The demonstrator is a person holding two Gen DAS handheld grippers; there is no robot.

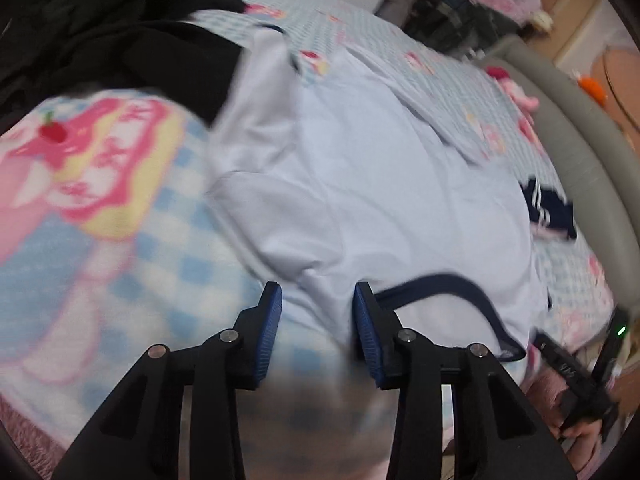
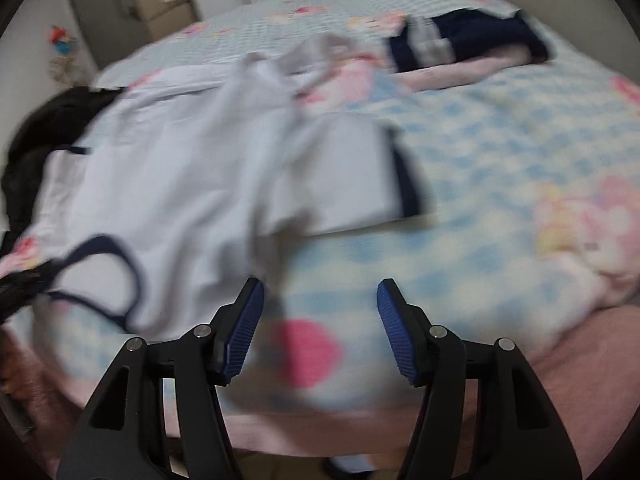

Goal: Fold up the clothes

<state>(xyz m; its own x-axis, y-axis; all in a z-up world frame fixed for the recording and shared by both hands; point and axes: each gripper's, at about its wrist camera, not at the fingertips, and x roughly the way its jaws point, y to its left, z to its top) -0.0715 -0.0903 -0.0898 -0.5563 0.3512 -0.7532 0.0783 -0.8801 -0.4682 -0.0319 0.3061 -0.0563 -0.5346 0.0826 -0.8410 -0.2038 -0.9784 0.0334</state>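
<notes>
Both grippers gape empty: left gripper point(image 1: 318, 294) over the white shirt point(image 1: 360, 200), right gripper point(image 2: 320, 292) beside it, above the bed point(image 2: 500, 152).

Ahead of the left gripper point(image 1: 318, 294), the pale T-shirt point(image 1: 360, 184) is soft matt cloth with dark ribbed neck trim. Under it, the bed cover point(image 1: 168, 248) looks fleecy. Both grippers are matt black plastic with ridged blue pads point(image 2: 244, 320) and shiny metal pins.
</notes>
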